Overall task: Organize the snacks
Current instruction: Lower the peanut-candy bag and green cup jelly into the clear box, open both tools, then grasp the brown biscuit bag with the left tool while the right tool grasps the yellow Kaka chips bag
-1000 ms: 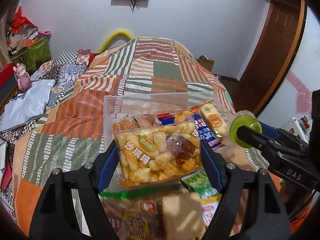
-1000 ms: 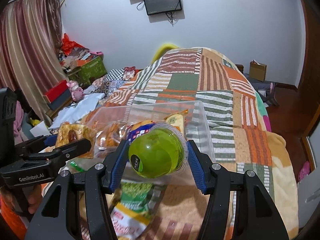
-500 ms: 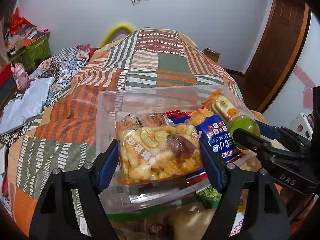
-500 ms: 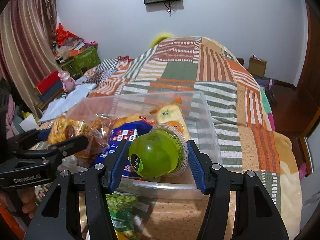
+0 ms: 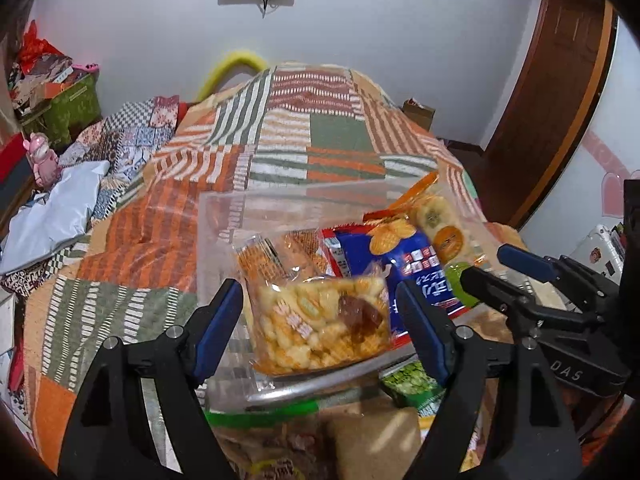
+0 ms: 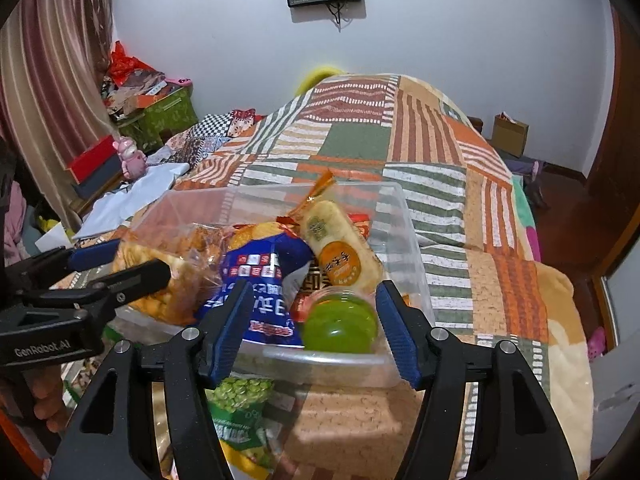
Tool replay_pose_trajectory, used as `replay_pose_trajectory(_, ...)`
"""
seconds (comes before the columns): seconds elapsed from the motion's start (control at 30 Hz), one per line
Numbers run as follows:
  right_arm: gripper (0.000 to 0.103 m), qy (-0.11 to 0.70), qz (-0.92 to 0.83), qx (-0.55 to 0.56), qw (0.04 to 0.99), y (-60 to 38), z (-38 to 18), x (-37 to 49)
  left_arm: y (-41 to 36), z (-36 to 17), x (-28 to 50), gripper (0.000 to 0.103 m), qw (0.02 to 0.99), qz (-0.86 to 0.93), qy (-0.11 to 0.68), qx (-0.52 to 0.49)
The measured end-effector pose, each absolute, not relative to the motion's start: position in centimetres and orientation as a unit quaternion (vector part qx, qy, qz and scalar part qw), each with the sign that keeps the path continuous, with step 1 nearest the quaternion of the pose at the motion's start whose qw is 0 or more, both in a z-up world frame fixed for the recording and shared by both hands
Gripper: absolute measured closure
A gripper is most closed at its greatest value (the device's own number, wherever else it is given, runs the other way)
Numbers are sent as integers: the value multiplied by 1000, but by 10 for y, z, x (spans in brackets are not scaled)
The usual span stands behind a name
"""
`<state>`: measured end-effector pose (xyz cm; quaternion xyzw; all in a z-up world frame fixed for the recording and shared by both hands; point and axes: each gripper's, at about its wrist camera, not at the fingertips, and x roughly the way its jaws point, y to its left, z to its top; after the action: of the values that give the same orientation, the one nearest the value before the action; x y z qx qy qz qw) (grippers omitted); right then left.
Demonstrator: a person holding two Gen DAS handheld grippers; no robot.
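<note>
Jelly cup (image 6: 340, 326) lies loose between the right gripper (image 6: 314, 330)'s just-opened jaws, inside the clear bin (image 6: 412, 248), while the left gripper (image 5: 320, 320)'s jaws, also widening, flank the snack bag (image 5: 320, 324).

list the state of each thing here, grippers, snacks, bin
left gripper: open, jaws just widened, pads clear of the bag
puffed snack bag: sealed, released, lying in the bin
right gripper: open, jaws just widened, pads off the cup
green jelly cup: sealed, on its side in the bin's near corner
clear plastic bin: lidless, partly filled
blue snack bag: sealed, in the bin
green pea bag: sealed, outside the bin
</note>
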<state>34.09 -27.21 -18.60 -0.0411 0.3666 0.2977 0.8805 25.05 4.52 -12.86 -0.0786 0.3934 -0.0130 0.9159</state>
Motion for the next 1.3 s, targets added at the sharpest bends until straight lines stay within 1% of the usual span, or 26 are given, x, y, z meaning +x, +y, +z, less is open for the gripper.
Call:
replay_pose_trajectory(0.27, 43, 357, 306, -44, 882, -276, -170, 317, 46, -107, 219, 21, 923, -10, 378, -73)
replay_pose_trajectory(0.47, 41, 359, 315, -44, 877, -279, -166, 295, 51, -107, 192, 20, 920, -4, 385, -68)
replay_pose_trajectory(0.57, 32, 360, 315, -48, 877, -279, -169, 284, 57, -113, 181, 19, 916, 2, 395, -67)
replay_pose_trajectory(0.6, 31, 361, 315, -50, 876, -279, -171, 281, 59, -116, 178, 19, 915, 4, 398, -67)
replay_pose_trajectory(0.8, 31, 390, 323, -52, 861, -274, -187, 273, 72, -140, 162, 19, 900, 11, 429, -77)
replay_pose_trajectory(1.1, 31, 449, 341, -63, 823, -266, -228, 254, 72, -177, 152, 19, 881, 7, 467, -80)
replay_pose_trajectory(1.3, 31, 463, 347, -43, 814, -271, -234, 255, 71, -191, 154, 19, 876, -1, 474, -93)
